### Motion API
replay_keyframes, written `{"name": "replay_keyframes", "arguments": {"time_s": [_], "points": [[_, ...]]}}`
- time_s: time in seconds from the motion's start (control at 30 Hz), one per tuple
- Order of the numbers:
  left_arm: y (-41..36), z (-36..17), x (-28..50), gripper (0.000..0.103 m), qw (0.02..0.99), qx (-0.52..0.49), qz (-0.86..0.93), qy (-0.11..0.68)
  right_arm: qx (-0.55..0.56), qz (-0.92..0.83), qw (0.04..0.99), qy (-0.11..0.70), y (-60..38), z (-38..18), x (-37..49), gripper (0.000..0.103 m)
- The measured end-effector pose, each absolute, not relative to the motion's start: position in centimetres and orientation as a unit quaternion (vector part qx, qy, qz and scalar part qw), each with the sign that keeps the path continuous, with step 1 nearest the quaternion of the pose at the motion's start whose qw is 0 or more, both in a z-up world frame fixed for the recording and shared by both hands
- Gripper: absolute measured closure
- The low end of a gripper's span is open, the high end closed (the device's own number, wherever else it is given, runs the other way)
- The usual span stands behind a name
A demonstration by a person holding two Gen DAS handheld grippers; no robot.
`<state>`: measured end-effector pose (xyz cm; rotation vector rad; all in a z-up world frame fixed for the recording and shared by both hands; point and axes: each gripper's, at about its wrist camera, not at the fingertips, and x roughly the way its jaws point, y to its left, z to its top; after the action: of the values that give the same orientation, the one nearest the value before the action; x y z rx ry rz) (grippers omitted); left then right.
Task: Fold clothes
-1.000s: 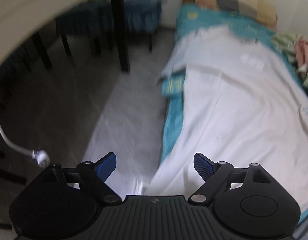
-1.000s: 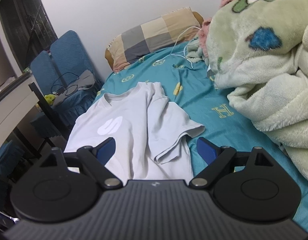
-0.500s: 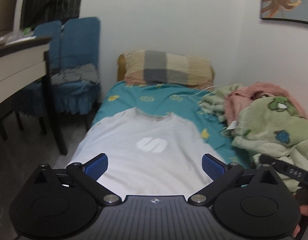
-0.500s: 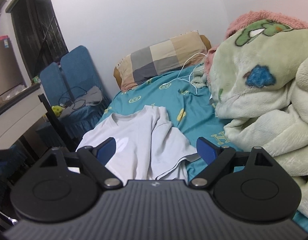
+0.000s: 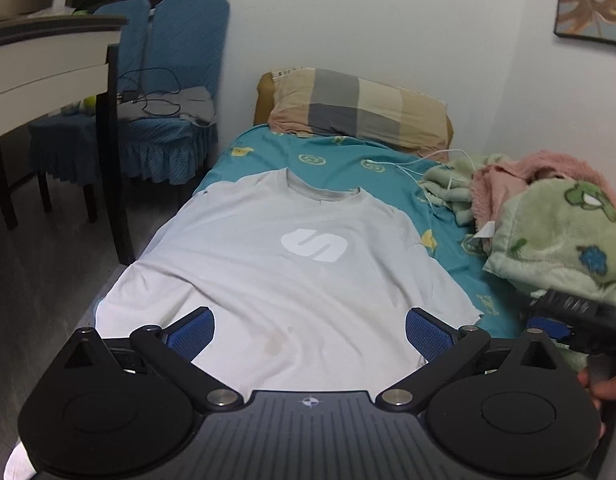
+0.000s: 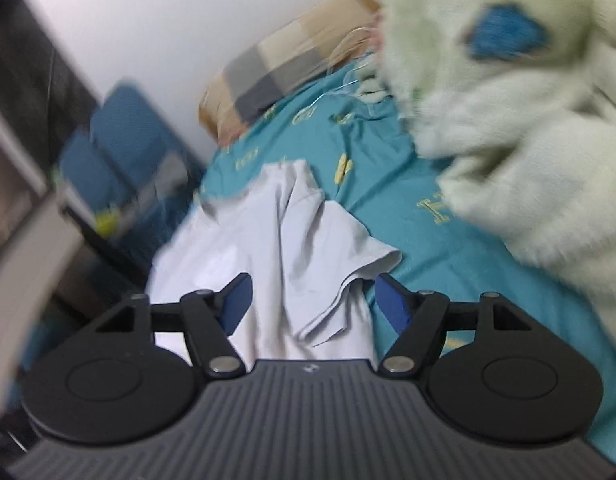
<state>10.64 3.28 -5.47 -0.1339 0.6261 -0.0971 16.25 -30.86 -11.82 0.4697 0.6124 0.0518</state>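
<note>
T-shirt [image 5: 291, 268] flat along bed [image 5: 348, 160], collar toward pillow [image 5: 360, 108].

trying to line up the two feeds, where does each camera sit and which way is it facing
Left wrist: on the left gripper, at the foot of the bed, facing the pillow over the flat t-shirt; the right gripper and a bit of hand show at right.
Right wrist: on the right gripper, tilted and blurred, over the t-shirt's sleeve, the blanket at right.
Shared: t-shirt, pillow, blanket, teal sheet, blue chairs.
</note>
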Motion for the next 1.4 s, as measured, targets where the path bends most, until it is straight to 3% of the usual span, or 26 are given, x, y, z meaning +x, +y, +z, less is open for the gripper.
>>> {"name": "replay_keyframes", "arguments": {"time_s": [0.1, 0.17, 0.3, 0.43, 0.57, 0.6, 0.63, 0.67, 0.7, 0.73, 1.0, 1.4], "points": [[3.5, -5.4, 11.1, 0.000, 0.948, -0.060, -0.041, 0.309, 0.085, 0.046, 0.944, 0.317, -28.2, -12.2, 17.9, 0.032], [3.4, -5.5, 11.4, 0.000, 0.946, -0.065, -0.043, 0.313, 0.063, 0.061, 0.939, 0.334, -27.7, -13.0, 19.0, 0.034], [3.5, -6.1, 12.3, 0.000, 0.942, -0.080, -0.047, 0.324, 0.218, 0.022, 0.899, 0.378, -30.9, -15.7, 21.3, 0.032], [3.6, -6.7, 13.5, 0.000, 0.938, -0.098, -0.041, 0.330, 0.389, -0.002, 0.843, 0.371, -34.1, -18.8, 22.3, 0.032], [3.9, -7.5, 14.5, 0.000, 0.937, -0.108, -0.033, 0.331, 0.438, -0.014, 0.836, 0.330, -34.4, -20.2, 23.7, 0.032], [4.0, -7.7, 14.7, 0.000, 0.936, -0.109, -0.031, 0.333, 0.424, -0.025, 0.844, 0.327, -34.2, -20.0, 24.4, 0.040], [4.1, -7.9, 14.8, 0.000, 0.936, -0.109, -0.028, 0.334, 0.409, -0.036, 0.852, 0.324, -33.9, -19.9, 25.1, 0.069], [4.2, -8.1, 15.0, 0.000, 0.935, -0.110, -0.026, 0.336, 0.395, -0.047, 0.860, 0.321, -33.7, -19.8, 25.8, 0.083], [4.3, -8.3, 15.1, 0.000, 0.934, -0.111, -0.024, 0.338, 0.374, -0.058, 0.869, 0.318, -33.4, -19.6, 26.4, 0.094], [4.4, -8.4, 15.2, 0.000, 0.934, -0.112, -0.021, 0.340, 0.345, -0.066, 0.883, 0.312, -33.1, -18.9, 26.9, 0.097], [5.1, -8.3, 16.2, 0.000, 0.936, -0.123, -0.003, 0.331, 0.168, -0.111, 0.953, 0.226, -34.9, -10.5, 31.4, 0.098], [5.3, -7.7, 16.9, 0.000, 0.935, -0.120, 0.011, 0.335, 0.105, -0.172, 0.944, 0.261, -38.2, -7.0, 37.0, 0.099]]}}
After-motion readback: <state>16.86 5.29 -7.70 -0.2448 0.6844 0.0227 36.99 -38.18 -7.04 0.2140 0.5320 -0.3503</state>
